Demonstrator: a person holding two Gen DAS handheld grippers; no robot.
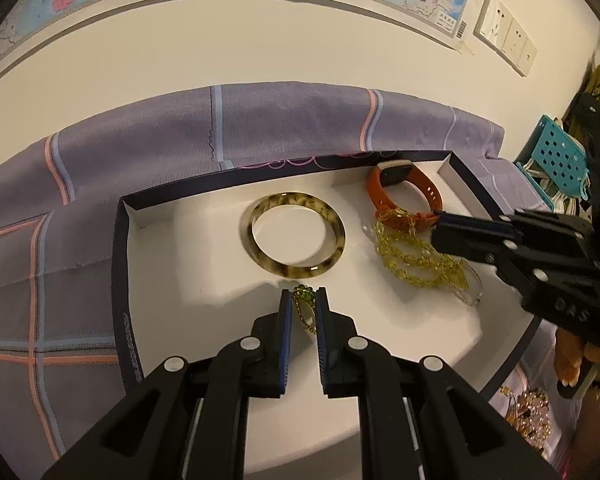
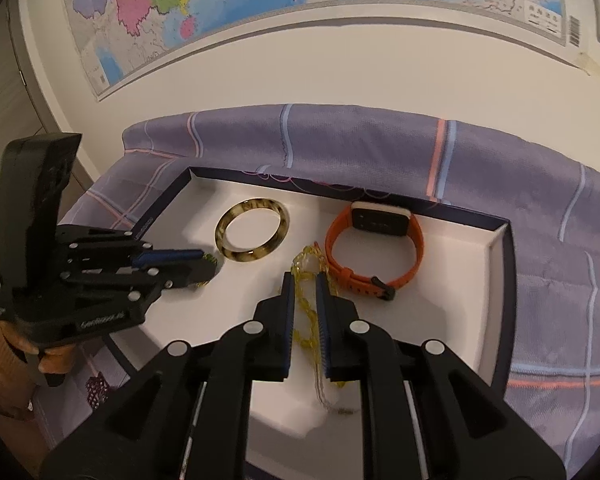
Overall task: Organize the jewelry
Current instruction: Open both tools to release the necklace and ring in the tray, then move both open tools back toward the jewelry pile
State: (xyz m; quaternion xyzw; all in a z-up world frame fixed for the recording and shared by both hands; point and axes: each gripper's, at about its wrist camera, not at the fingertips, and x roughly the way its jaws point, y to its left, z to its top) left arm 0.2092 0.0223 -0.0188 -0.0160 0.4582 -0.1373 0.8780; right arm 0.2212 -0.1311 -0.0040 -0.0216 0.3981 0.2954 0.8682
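Inside white tray (image 2: 496,280), yellow bead necklace (image 2: 306,280) lies between right claw (image 2: 303,280) fingers.

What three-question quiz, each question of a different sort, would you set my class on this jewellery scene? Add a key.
1. True or false: the orange watch lies inside the white tray.
2. Between the fingers of the right claw is: A nothing; B the yellow bead necklace; C the watch.
3. Which ring-shaped thing lies on the tray just beyond the left claw?

Key: 1 true. 2 B. 3 the tortoiseshell bangle.
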